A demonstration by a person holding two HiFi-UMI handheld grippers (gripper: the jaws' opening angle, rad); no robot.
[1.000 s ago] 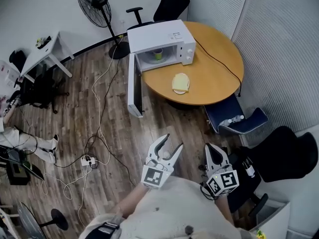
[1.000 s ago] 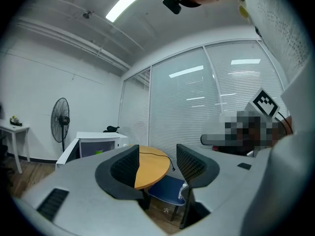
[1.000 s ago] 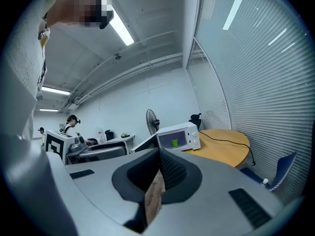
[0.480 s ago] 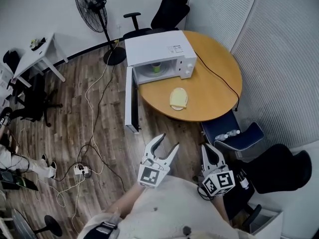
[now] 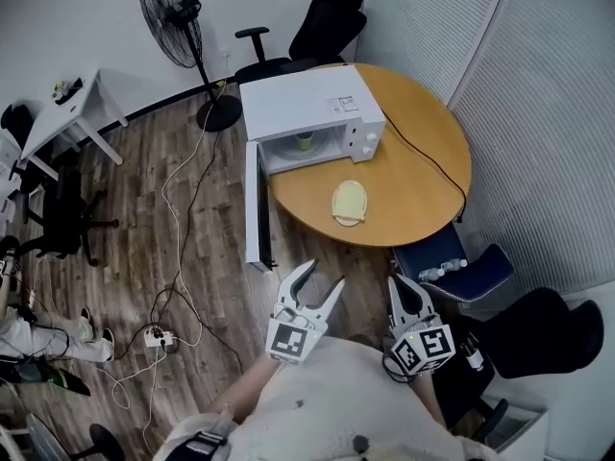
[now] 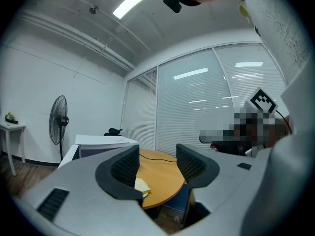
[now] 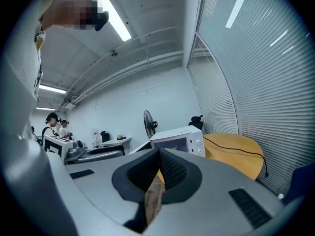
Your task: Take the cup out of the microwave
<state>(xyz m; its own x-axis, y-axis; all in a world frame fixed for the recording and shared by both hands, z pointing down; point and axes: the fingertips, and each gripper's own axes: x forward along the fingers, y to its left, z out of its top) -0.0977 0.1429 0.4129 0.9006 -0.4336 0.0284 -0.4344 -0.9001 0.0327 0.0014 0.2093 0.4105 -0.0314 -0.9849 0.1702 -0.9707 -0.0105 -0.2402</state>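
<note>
Round wooden table (image 5: 423,166), standing fan (image 5: 171,8), perhaps a yellow plate (image 5: 350,203)

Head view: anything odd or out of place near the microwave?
Nothing is spilled or damaged. The microwave door hangs wide open past the round table edge, with the green cup inside. Loose cables and a power strip sprawl across the floor, a likely trip hazard.

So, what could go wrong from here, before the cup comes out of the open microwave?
The open door sticks out past the table edge; a gripper could knock it. The cup sits inside the microwave cavity, so the left gripper, jaws apart, might hit the frame or tip it. Cables on the floor could trip a foot.
</note>
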